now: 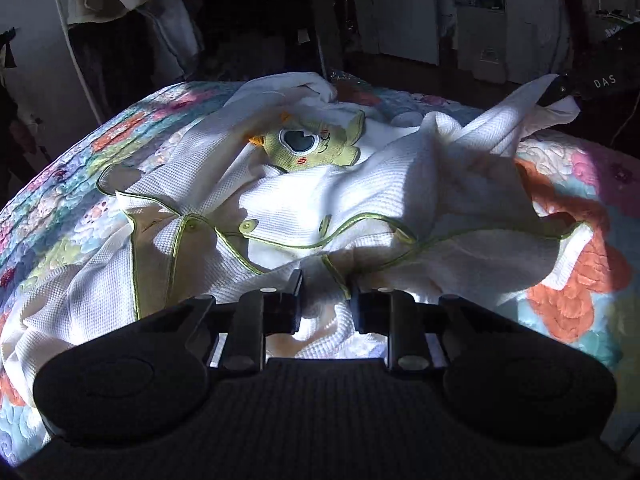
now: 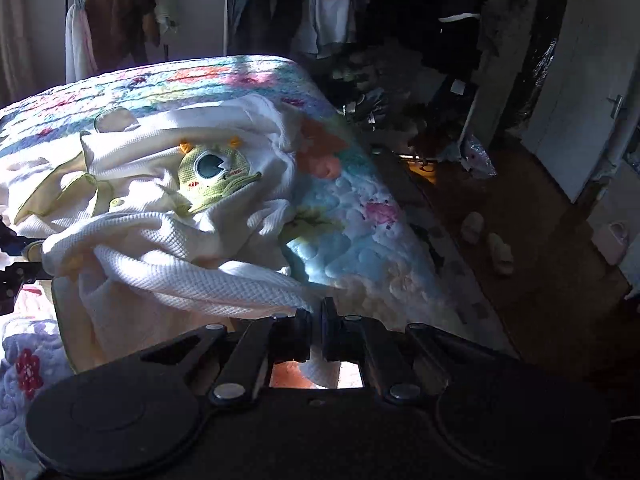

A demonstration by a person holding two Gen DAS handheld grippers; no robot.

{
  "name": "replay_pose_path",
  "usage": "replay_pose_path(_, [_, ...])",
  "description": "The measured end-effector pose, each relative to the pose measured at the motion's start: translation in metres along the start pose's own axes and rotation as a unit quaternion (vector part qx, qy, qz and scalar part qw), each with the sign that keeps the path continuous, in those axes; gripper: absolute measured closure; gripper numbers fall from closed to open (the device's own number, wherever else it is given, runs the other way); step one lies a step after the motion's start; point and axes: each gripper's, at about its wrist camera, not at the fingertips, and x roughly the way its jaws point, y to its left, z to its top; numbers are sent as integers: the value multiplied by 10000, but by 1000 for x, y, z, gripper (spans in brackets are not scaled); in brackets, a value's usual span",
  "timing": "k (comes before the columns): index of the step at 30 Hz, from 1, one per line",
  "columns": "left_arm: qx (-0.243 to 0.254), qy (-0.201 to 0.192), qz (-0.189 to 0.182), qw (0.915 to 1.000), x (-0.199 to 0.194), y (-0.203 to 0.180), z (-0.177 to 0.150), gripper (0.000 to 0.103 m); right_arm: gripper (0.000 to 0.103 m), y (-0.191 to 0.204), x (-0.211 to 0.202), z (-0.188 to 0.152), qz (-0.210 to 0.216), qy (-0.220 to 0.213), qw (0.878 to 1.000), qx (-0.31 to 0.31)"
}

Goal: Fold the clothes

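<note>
Item 1: white waffle-knit pajama top (image 1: 312, 200) with green piping and a green cartoon patch (image 1: 310, 144). It lies crumpled on the floral quilt (image 1: 580, 264) of the bed, front open, collar and buttons showing, folds running in several directions.

Item 2: left gripper (image 1: 326, 300). I hold it low over the near hem. Its jaws stand apart with piped cloth lying between them; I cannot tell whether they are touching the cloth.

Item 3: right gripper (image 2: 316, 320). Its jaws are clenched on a bunched end of the top (image 2: 168, 240), apparently a sleeve. From the left wrist view I see that end lifted off the quilt at the far right, pinched by the same gripper (image 1: 556, 92).

Item 4: surroundings. Hanging clothes (image 2: 120, 20) behind the bed, slippers (image 2: 486, 244) on the floor.

Status, as I judge it: early. No clean fold is visible; the body is still rumpled and not squared. What is left: spreading the garment flat, bringing both sleeves in, then folding the body over.
</note>
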Motion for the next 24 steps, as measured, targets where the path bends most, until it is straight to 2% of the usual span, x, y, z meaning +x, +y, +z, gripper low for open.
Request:
replay_pose_path(3, [-277,-243,-229,9991,-3,8,18,80,99,-10,-14,24,-601,-865,9942,204])
replay_pose_path(6, [-521,-452,-193,9974,-7,15,25,67,99,-18,-4,38,-1198,-1233,9847,291])
replay_pose_path(7, [-609,-438,-186,9970,-6,17,24,58,99,-21,5,38,-1311,-1230,9833,296])
replay_pose_path(9, [-740,-283,-202,9966,-2,19,16,51,97,-31,29,33,-1391,-1097,9831,456])
replay_pose_path(11, [-814,-99,-202,9964,0,18,5,45,91,-38,56,20,-1389,-527,9862,736])
replay_pose_path(12, [-868,-4,-183,9961,2,17,-2,45,84,-40,67,13,-1331,-198,9872,856])
replay_pose_path(13, [-916,48,-157,9957,2,17,-8,44,84,-40,71,8,-1209,23,9885,908])
replay_pose_path(14, [-1007,109,-126,9948,0,17,-16,42,83,-39,69,6,-1103,114,9895,924])
replay_pose_path(15, [-1105,172,-95,9937,-2,18,-24,41,77,-38,65,3,-1007,125,9905,930])
replay_pose_path(16, [-1203,235,-64,9924,-4,18,-32,39,72,-35,56,3,-926,3,9914,920])
replay_pose_path(17, [-1259,275,-72,9916,-5,19,-38,37,59,-33,46,2,-827,-145,9921,927])
replay_pose_path(18, [-1309,310,-87,9909,-7,20,-44,36,50,-31,36,1,-645,-328,9926,971])
replay_pose_path(21, [-1305,505,-26,9902,-6,24,-59,35,48,-15,11,-2,65,-683,9932,936])
replay_pose_path(24, [-1484,582,34,9872,-3,32,-62,35,43,13,3,-2,622,-823,9938,415])
